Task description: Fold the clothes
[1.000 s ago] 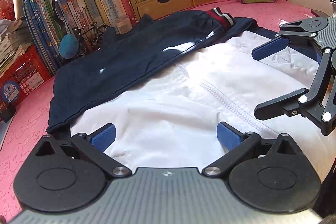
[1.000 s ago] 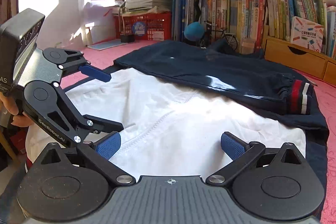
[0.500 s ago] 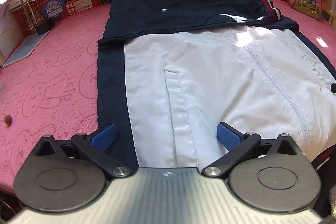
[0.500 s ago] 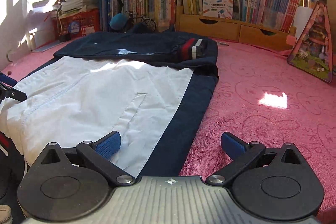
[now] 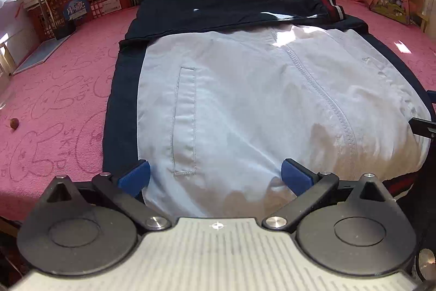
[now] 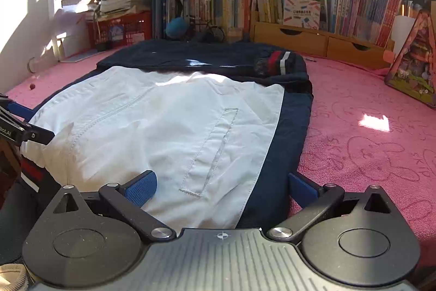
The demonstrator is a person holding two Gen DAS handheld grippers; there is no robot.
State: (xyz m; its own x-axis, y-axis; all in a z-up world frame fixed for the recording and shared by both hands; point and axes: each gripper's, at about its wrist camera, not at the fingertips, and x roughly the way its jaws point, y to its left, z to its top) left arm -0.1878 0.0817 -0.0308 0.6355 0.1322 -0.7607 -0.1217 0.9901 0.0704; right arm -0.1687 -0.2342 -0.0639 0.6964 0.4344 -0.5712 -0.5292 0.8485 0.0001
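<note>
A white and navy jacket [image 5: 245,105] [image 6: 169,122] lies flat on the pink mat [image 5: 54,100], zipper up, with a navy sleeve folded across its far end; the sleeve's red and white striped cuff [image 5: 333,10] [image 6: 278,62] points right. My left gripper [image 5: 215,176] is open at the jacket's near left hem, its blue pads straddling the left pocket. Open too, my right gripper [image 6: 222,186] sits at the near right hem, with the white panel and navy side strip between its pads. Each gripper shows at the other view's edge.
The pink mat [image 6: 368,141] spreads wide on both sides of the jacket. Behind stand rows of books [image 6: 272,4], wooden drawers [image 6: 313,40], a red crate [image 5: 81,4] with papers and a pink house-shaped toy [image 6: 414,59]. A small brown bead [image 5: 14,123] lies far left.
Both grippers have swung apart from the jacket's middle to its near corners over the last second. In the last half second they settled low at the hem. The jacket has not moved.
</note>
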